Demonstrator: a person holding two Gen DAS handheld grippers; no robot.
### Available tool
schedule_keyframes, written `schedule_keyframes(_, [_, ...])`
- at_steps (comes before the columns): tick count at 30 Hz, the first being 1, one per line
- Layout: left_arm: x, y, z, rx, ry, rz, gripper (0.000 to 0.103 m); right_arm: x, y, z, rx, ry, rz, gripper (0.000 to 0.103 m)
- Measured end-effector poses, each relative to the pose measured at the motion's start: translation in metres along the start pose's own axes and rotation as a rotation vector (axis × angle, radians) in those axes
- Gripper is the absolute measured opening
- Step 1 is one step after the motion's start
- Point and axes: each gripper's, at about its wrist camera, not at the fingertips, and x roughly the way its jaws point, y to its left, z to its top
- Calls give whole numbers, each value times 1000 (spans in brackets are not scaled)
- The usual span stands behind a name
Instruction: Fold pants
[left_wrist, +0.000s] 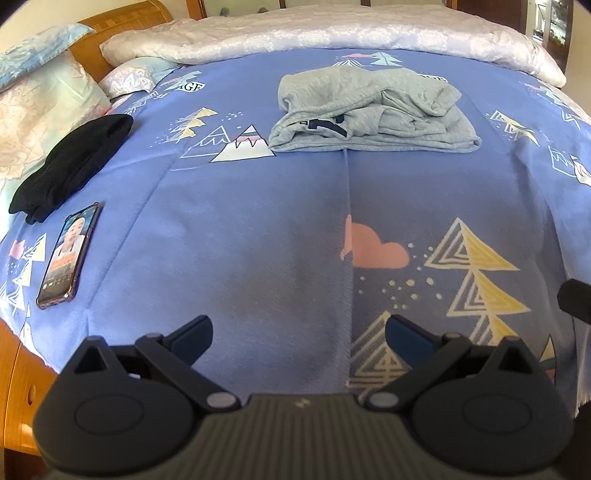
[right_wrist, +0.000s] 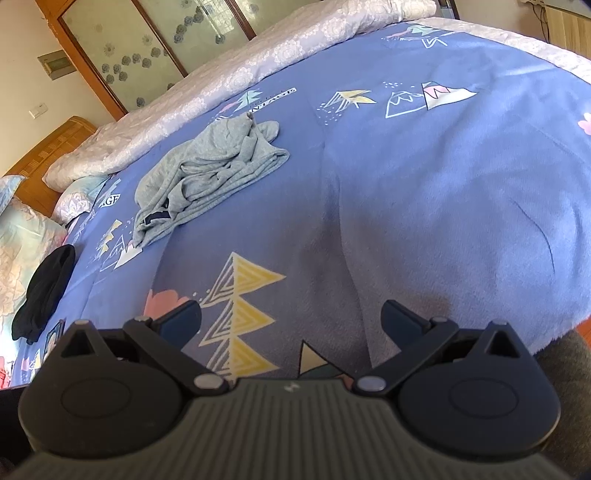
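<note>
Light grey pants (left_wrist: 373, 110) lie crumpled in a loose heap on the blue patterned bedsheet (left_wrist: 277, 229), toward the far side of the bed. They also show in the right wrist view (right_wrist: 207, 173), far and to the left. My left gripper (left_wrist: 299, 332) is open and empty, held above the sheet well short of the pants. My right gripper (right_wrist: 291, 321) is open and empty too, above the sheet near the bed's front edge, with the pants far off to its left.
A folded black garment (left_wrist: 74, 166) and a phone (left_wrist: 70, 251) with a lit screen lie at the bed's left side. Pillows (left_wrist: 37, 103) and a wooden headboard (left_wrist: 122, 22) are at the far left. A white quilt (left_wrist: 332, 37) runs along the far edge.
</note>
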Motion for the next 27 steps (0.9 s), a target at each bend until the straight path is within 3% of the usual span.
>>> schedule_keyframes(18, [0, 11, 4, -26, -15, 24, 103, 0, 7, 2, -1, -1, 16, 103])
schedule_keyframes(27, [-7, 21, 14, -49, -45, 44, 103, -1, 26, 22, -41, -7, 63, 103])
